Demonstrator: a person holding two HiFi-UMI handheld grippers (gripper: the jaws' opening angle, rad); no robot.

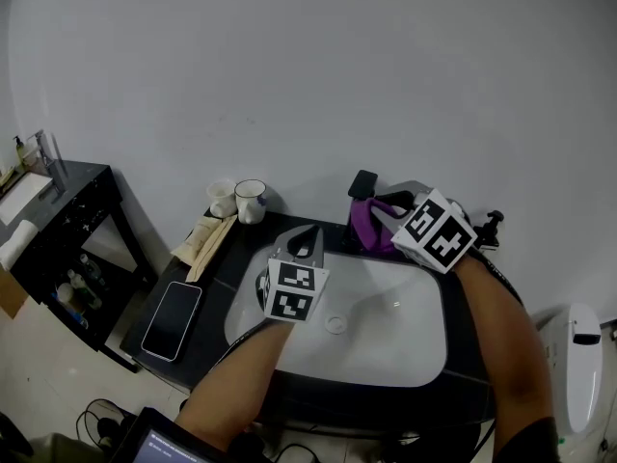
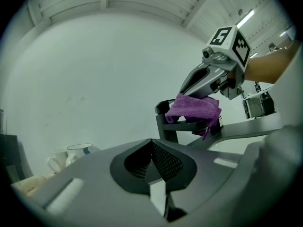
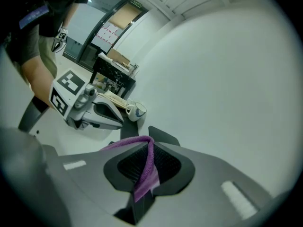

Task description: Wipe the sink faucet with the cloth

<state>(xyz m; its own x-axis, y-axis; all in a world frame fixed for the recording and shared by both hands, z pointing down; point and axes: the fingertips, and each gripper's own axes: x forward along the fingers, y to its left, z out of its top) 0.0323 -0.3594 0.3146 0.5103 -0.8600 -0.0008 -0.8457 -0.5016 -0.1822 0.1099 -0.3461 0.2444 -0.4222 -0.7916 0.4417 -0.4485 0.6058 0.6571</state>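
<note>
The black faucet (image 1: 362,185) stands at the back rim of the white sink (image 1: 405,345). A purple cloth (image 1: 369,224) is draped over the faucet, and my right gripper (image 1: 382,220) is shut on it. In the right gripper view the cloth (image 3: 147,167) runs as a strip between the closed pads, with the faucet (image 3: 163,136) just beyond. My left gripper (image 1: 307,237) hovers over the sink's back left rim, shut and holding nothing. From the left gripper view the cloth (image 2: 194,109) covers the faucet (image 2: 166,124) ahead, under the right gripper (image 2: 201,82).
A phone (image 1: 172,319) lies on the black counter left of the sink. Two mugs (image 1: 251,201) and a bundle of wrapped sticks (image 1: 207,239) sit at the counter's back left. A black shelf unit (image 1: 67,210) stands further left. A white fixture (image 1: 576,355) is at the right.
</note>
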